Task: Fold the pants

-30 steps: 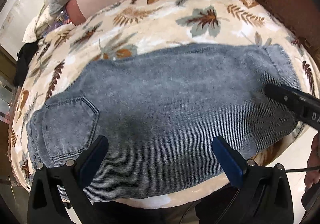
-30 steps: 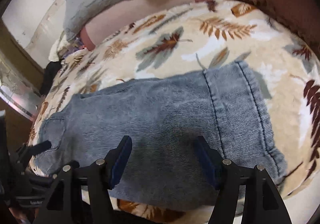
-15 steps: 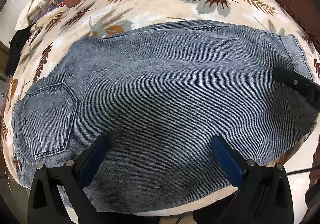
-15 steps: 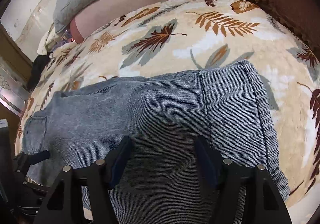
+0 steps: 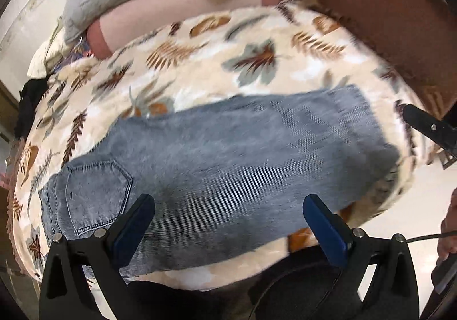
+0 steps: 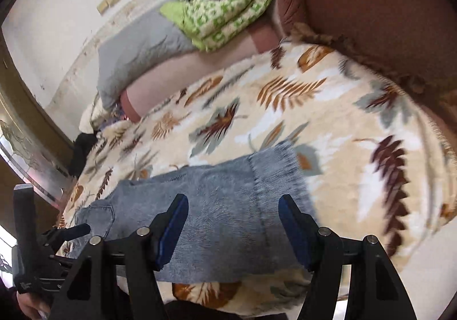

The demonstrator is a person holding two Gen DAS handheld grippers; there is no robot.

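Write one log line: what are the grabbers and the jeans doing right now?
jeans: flat on leaf blanket | left gripper: jaws open, empty | right gripper: jaws open, empty

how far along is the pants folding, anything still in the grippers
Done, it seems: the jeans lie flat on the leaf-print blanket, apparently folded into a compact rectangle, back pocket on top. In hand: nothing; the left gripper and right gripper are open and above the denim. Left: possibly one more fold, though I can't tell.
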